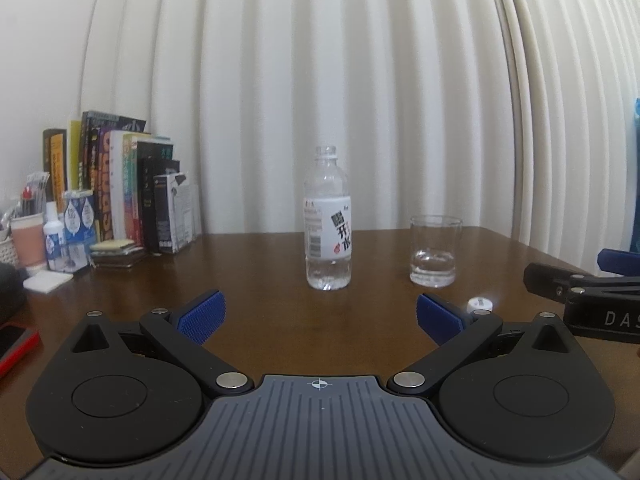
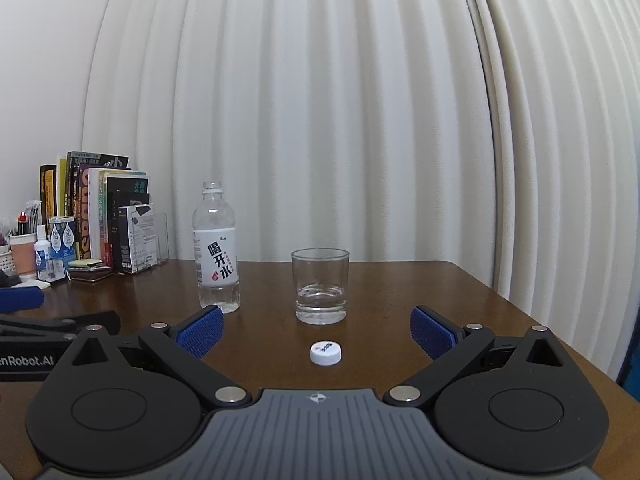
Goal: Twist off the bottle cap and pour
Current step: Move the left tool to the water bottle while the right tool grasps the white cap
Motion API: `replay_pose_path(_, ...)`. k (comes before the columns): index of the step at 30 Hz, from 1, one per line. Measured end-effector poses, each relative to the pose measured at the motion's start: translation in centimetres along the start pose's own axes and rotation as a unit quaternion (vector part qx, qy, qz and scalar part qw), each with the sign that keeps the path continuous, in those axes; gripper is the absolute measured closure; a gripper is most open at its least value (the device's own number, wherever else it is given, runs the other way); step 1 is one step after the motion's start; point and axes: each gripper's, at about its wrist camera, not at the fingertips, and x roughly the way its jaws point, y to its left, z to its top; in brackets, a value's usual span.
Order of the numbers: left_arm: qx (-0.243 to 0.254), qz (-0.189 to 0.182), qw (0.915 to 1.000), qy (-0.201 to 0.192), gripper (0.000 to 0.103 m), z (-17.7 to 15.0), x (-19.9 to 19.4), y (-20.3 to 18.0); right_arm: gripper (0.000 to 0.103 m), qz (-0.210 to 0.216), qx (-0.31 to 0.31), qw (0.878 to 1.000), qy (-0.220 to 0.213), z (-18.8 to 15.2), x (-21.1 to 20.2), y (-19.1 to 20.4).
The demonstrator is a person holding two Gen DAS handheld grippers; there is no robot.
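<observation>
Here both claws gape, bottle (image 1: 328, 220) and glass (image 2: 320, 286) well apart.

Bottle (image 2: 216, 252) and glass (image 2: 320, 286) are standing apart, leaving a passable gap; cap (image 2: 325, 352) is lying before it. Books (image 2: 96, 212) are crowding the far-left table (image 2: 400, 280) edge.

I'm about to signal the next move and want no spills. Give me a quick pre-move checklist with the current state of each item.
1. Cap off the bottle: ok, it lies on the table in front of the glass.
2. Bottle upright, neck open: ok.
3. Glass upright, beside the bottle, not touching: ok.
4. Left gripper open and holding nothing: ok.
5. Right gripper open and holding nothing: ok.
6. Pour finished: cannot tell; a little water shows in both the glass and the bottle.
</observation>
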Motion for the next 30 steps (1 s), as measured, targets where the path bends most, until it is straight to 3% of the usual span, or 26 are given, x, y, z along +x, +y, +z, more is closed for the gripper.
replay_pose_path(5, 0.010, -0.003, 0.9999, -0.001, 0.000, 1.8, 1.7, 0.0, 0.002, 0.015, -0.008, 1.000, 0.017, 1.0, 1.3, -0.3)
replay_pose_path(14, 0.020, -0.010, 0.9997, 0.003, 0.000, 3.6, 5.0, 0.1, 0.014, 0.061, -0.020, 0.995, 0.073, 2.5, 4.9, -1.1)
replay_pose_path(19, 0.031, -0.014, 0.9994, 0.003, 0.000, 4.2, 6.9, 0.4, 0.031, 0.078, -0.025, 0.991, 0.109, 2.8, 7.0, -1.3)
replay_pose_path(23, 0.022, -0.033, 0.9992, -0.002, 0.000, 4.4, 8.4, 1.0, 0.032, 0.083, -0.042, 0.987, 0.132, 2.6, 8.6, -1.4)
replay_pose_path(30, 0.020, -0.077, 0.9967, -0.017, 0.000, 4.5, 10.7, 2.1, 0.041, 0.091, -0.062, 0.980, 0.169, 2.0, 10.9, -1.7)
